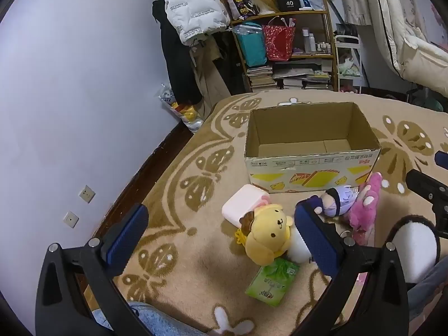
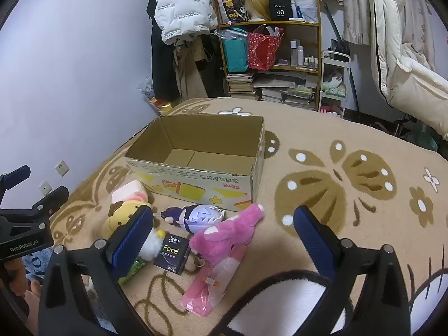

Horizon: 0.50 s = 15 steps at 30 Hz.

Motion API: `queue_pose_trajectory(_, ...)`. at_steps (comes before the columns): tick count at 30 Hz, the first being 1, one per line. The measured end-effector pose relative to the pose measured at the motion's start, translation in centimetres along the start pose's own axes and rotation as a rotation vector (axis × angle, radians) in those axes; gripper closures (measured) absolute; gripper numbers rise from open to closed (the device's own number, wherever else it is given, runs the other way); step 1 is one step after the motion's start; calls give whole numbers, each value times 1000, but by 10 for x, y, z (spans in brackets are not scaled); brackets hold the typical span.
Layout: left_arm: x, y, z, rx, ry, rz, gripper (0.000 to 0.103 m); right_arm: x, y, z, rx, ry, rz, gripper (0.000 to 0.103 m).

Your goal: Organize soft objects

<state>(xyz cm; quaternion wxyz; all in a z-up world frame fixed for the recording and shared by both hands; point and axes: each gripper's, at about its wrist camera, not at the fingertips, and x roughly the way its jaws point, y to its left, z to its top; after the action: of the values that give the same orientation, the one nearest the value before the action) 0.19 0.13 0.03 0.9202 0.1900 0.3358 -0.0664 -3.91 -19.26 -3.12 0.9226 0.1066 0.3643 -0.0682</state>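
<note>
Nothing's packed yet: the cardboard box [image 2: 196, 151] sits empty on the rug [image 2: 350, 145] while the yellow plush [image 1: 268, 235], purple doll [image 2: 193, 214] and pink plush [image 2: 224, 235] lie in front, left gripper [image 1: 221, 238] and right gripper [image 2: 224, 232] both wide open, holding nothing.

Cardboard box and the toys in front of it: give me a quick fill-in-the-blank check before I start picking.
1. The cardboard box holds ____ toys so far.
2. The plush nearest the green tissue pack is coloured ____.
3. The dark tissue pack shows the word ____.
4. Both the left tongs and right tongs are ____.

Missing words: no; yellow; Face; open
</note>
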Motion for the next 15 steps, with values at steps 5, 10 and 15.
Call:
queue_pose_trajectory(5,4,4,0,-11,2,-13,0,0,0,0,-3,-2,2,0)
queue_pose_trajectory(10,3,2,-3,-9,-1,-5,0,-4,7,-3,-9,-8,-1,0)
queue_pose_trajectory(15,3,-1,-1,5,-3,4,0,0,1,0,3,8,2,0)
